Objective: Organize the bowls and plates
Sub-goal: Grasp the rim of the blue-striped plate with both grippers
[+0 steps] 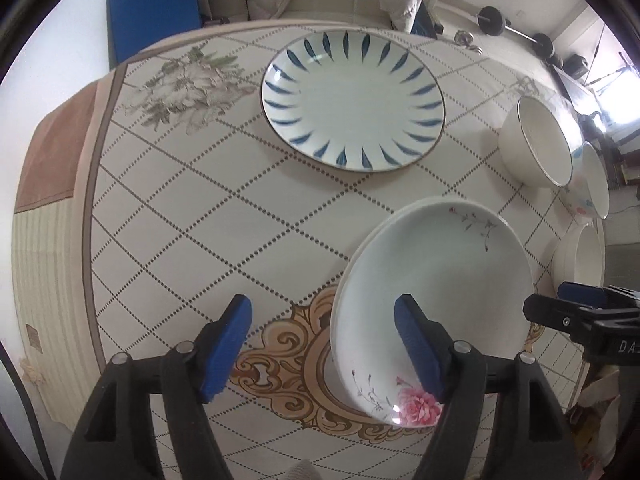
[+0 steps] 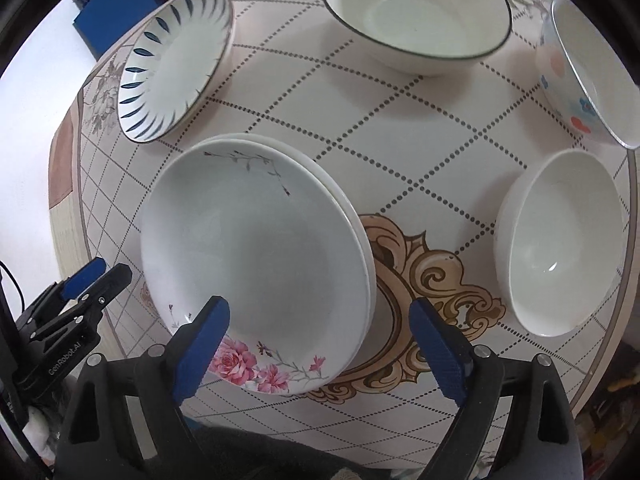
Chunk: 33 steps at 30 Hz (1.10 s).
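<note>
Here, round table [image 2: 440, 128], patterned cloth. Rose plate [image 2: 256, 264] stacked on second white plate at centre. Blue-striped plate [image 1: 352, 100] apart, far side. Three bowls on right. Left gripper [image 1: 324, 352] spread, empty; right gripper [image 2: 320, 356] spread, empty, near rose rim. Likely next: pinch striped plate's rim, lift level, lower gently onto stack.

Both hand-held grippers [image 1: 323, 344] [image 2: 320, 344] gape — empty, level.

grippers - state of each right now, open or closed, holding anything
Left gripper: open, holding nothing; one finger is over the floral plate.
Right gripper: open, holding nothing, fingers spread above the same plate's near rim.
</note>
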### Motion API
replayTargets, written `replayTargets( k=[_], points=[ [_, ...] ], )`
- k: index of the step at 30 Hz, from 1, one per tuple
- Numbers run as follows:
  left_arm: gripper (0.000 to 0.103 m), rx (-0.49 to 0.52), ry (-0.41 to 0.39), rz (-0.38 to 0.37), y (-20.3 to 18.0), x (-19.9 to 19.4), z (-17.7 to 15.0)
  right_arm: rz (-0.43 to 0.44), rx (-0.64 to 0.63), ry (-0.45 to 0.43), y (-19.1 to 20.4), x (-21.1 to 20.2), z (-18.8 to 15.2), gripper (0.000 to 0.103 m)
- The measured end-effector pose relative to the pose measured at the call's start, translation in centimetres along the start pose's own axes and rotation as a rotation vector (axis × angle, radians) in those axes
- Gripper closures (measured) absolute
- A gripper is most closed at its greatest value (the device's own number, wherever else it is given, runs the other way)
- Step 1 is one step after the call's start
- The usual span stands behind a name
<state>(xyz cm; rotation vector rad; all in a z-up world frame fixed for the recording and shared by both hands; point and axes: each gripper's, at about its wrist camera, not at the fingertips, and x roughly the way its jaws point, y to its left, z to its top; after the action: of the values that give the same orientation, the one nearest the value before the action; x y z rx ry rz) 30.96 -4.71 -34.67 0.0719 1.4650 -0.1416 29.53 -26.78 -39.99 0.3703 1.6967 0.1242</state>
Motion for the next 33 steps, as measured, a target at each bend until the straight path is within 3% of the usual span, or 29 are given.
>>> replayTargets(
  k=[8, 12, 14, 18, 25, 29, 33],
  points=[
    [0.03, -0.05, -0.063, 0.007, 1.2, -1.7, 6.7, 0.034, -0.107, -0.212, 4.4, -4.7, 4.2, 0.006],
    [0.03, -0.084, -0.047, -0.017, 3.3, -0.9, 10.2, 0.037, -0.119, -0.256, 6.2, -5.4, 7.8, 0.006],
    [0.031, -0.101, -0.039, -0.02, 4.3, -0.1, 12.0, 0.042, -0.1, -0.242, 6.6, -5.1, 9.9, 0.006],
    [0.031, -0.153, 0.026, -0.101, 6.5, 2.5, 14.9, 0.075, -0.043, -0.201, 6.3, -3.8, 14.0, 0.006],
    [0.034, -0.205, 0.129, -0.217, 8.3, 6.8, 17.6, 0.172, 0.055, -0.126, 4.9, -0.6, 19.2, 0.006],
    [0.052, -0.191, 0.166, -0.236, 7.8, 8.1, 17.9, 0.201, 0.063, -0.092, 5.0, 0.9, 20.7, 0.008],
    [0.059, -0.172, 0.167, -0.247, 7.2, 8.3, 18.1, 0.174, 0.02, -0.086, 6.1, 1.2, 21.3, 0.014]
  ],
)
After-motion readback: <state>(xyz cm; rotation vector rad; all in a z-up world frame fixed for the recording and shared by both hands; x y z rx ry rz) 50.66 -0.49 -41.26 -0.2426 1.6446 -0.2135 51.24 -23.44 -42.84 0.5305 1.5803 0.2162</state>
